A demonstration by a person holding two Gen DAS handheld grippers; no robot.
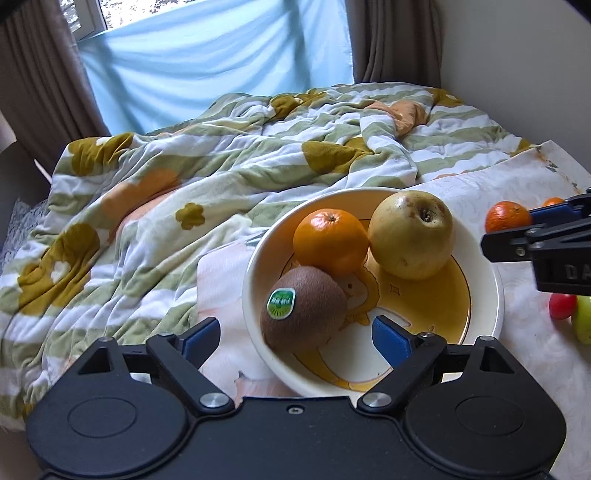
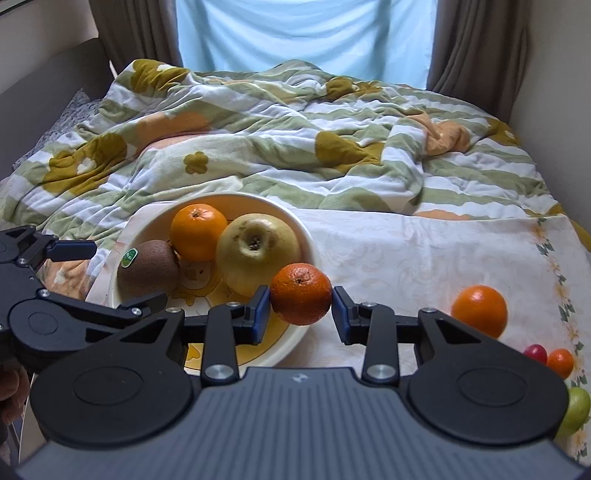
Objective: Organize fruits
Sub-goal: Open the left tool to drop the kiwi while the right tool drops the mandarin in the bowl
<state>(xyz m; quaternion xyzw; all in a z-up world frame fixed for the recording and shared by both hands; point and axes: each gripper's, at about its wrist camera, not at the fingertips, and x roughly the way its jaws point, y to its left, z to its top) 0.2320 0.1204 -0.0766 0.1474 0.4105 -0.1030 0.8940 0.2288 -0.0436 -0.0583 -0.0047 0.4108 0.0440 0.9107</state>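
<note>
Pinching the firm, light, slightly slippery tangerine (image 2: 301, 293) across its middle just beside the bowl (image 2: 310, 236), we keep our right gripper (image 2: 300, 310) gentle while our left gripper (image 1: 295, 338) stands spread.

A bed (image 2: 369, 155) fills most of the room, covered by a rumpled quilt (image 1: 184, 192) striped green and white with mustard and orange flowers. A pale cream cloth (image 2: 424, 258) with a floral border lies over the near end. Behind the bed a light blue sheet (image 2: 306, 33) hangs across the window (image 1: 85, 18), daylight glowing through it, flanked by brown curtains (image 2: 480, 48). Plain off-white walls (image 1: 517, 55) close in on both sides
</note>
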